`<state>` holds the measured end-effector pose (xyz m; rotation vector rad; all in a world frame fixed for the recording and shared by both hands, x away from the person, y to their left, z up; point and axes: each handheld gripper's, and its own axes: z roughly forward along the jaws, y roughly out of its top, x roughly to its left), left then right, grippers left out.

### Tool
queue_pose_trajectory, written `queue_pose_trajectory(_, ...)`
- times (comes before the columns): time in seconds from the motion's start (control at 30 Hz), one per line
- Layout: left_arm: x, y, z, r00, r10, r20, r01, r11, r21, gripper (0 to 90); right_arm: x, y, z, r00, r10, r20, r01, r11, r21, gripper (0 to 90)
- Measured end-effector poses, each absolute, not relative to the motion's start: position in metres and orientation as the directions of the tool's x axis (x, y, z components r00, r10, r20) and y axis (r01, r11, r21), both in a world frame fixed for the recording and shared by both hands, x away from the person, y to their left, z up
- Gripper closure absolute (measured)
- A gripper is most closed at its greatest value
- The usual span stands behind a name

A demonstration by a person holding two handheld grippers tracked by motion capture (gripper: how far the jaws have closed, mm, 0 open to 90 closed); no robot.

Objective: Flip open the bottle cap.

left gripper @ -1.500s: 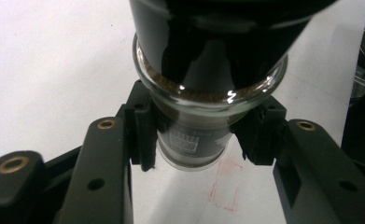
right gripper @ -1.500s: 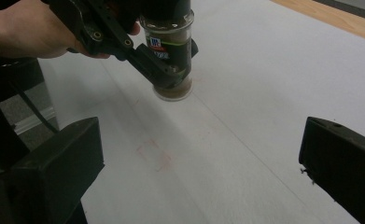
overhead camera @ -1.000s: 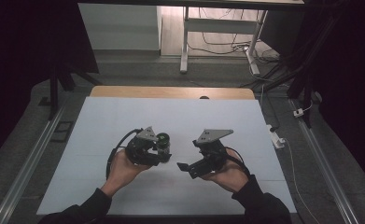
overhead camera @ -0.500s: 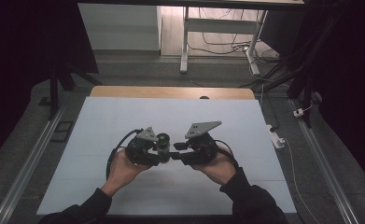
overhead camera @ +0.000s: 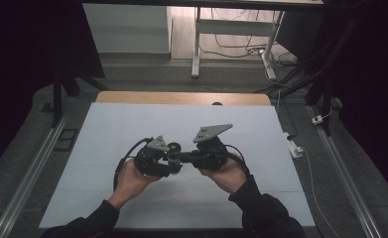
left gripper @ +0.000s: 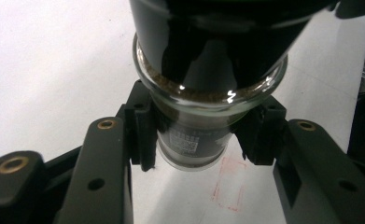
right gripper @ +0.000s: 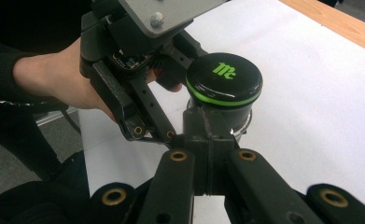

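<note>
Currently clamped: left gripper (overhead camera: 170,156) on a glass spice jar (left gripper: 203,88), pads pressing the narrower glass section from both sides. Dark ground contents visible through the glass; printed label (left gripper: 187,140) with a barcode between the pads. Held clear of the white sheet (overhead camera: 132,124), near lower centre of the high view, between the two hands.

Topped by a black cap (right gripper: 224,79) with a green ring and a green logo, at upper centre of the right gripper view.

Right gripper (right gripper: 207,136): jaws just been closing, now together, nothing seen between them. Tips set against the jar just under the cap rim, hiding part of the glass. Grey three-cornered plate raised above the body in the high view.

Supported by the left hand (overhead camera: 132,178) and right hand (overhead camera: 228,174), both entering from the bottom edge in dark sleeves. Black cable looped at the left of the left gripper.

Surroundings:
- Red rectangle (left gripper: 229,184) drawn on the sheet, below the jar in the left gripper view, partly cut off by the right-hand jaw.
- Wooden table edge (overhead camera: 181,97) along the far side of the sheet.
- White power strip (overhead camera: 293,146) on the floor just right of the table.
- Metal rail (overhead camera: 28,178) running diagonally at left; a matching one at right.
- White desk frame (overhead camera: 196,49) and loose floor cables (overhead camera: 241,52) at the top, well apart from the work area.

Blocking the path to the jar's far side in the right gripper view: left gripper body and hand, upper left of that frame.
</note>
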<state>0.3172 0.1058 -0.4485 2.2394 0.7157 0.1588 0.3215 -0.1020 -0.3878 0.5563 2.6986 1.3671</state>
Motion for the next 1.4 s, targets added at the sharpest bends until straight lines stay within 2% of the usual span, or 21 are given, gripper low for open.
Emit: queue_pose_trajectory(1.4, 0.315, 0.099, -0.453, 0.849, 0.522, -0.077, 0.424, -0.588, 0.689, 53.7, 0.341, -0.094, -0.373, -0.916, 0.390, 0.093, 0.298, 0.505, 0.810, 89.9)
